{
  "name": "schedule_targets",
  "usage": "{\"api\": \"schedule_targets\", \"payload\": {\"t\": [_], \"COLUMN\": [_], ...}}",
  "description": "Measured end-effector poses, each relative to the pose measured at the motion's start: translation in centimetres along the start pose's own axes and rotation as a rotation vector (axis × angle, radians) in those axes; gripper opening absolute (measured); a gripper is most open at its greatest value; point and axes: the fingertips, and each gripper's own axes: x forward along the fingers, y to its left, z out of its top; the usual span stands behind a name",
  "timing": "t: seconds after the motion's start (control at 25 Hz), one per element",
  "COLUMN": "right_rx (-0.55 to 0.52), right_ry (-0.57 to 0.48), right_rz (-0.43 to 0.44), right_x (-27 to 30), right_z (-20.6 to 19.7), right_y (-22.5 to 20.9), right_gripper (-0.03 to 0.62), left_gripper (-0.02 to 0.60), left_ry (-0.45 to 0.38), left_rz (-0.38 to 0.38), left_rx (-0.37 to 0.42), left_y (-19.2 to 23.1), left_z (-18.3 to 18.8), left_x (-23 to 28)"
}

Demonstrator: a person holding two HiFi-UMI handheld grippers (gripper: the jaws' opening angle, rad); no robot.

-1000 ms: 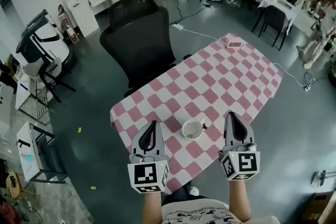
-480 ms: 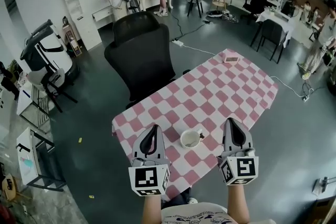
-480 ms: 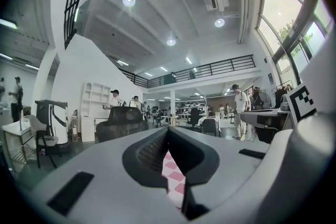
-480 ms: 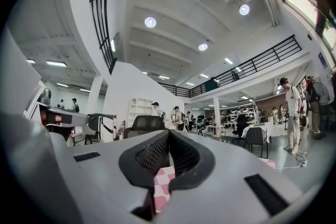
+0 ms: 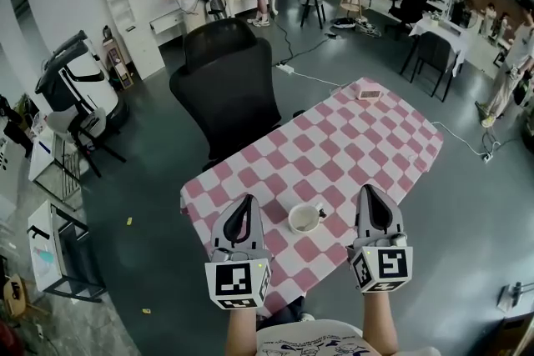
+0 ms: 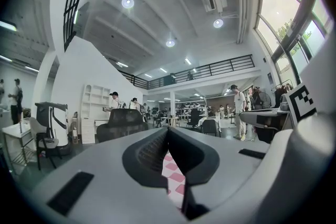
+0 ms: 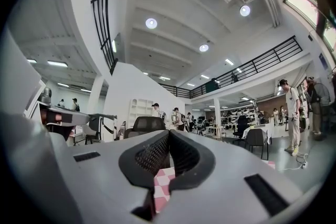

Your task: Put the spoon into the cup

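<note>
Both jaw pairs are closed, gripping nothing. Left gripper (image 5: 244,201) and right gripper (image 5: 370,191) flank the white cup (image 5: 304,218) on the checked table (image 5: 334,144), clear of it.

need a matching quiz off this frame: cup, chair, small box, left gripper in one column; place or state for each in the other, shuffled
Things
1. cup
2. chair
3. box
4. left gripper

Place or state
a. far end of the table
b. jaws together, nothing held
c. beside the table, not on it
d. near end of the table

Pairs: 1-d, 2-c, 3-a, 4-b
</note>
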Motion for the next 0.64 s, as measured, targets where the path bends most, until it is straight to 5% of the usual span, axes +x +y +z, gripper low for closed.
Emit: {"api": "schedule_targets", "payload": {"t": [0.64], "right_rx": [-0.015], "right_ry": [0.004], "right_rz": [-0.002], "right_x": [0.16], "right_z": [-0.15], "right_y": [0.34], "right_gripper": [0.015], "left_gripper": [0.014], "left_ry": [0.000], "left_rz": [0.000], "left_rx": [-0.003], "left_y": [0.29], "left_z": [-0.29], "left_x": [0.00]}}
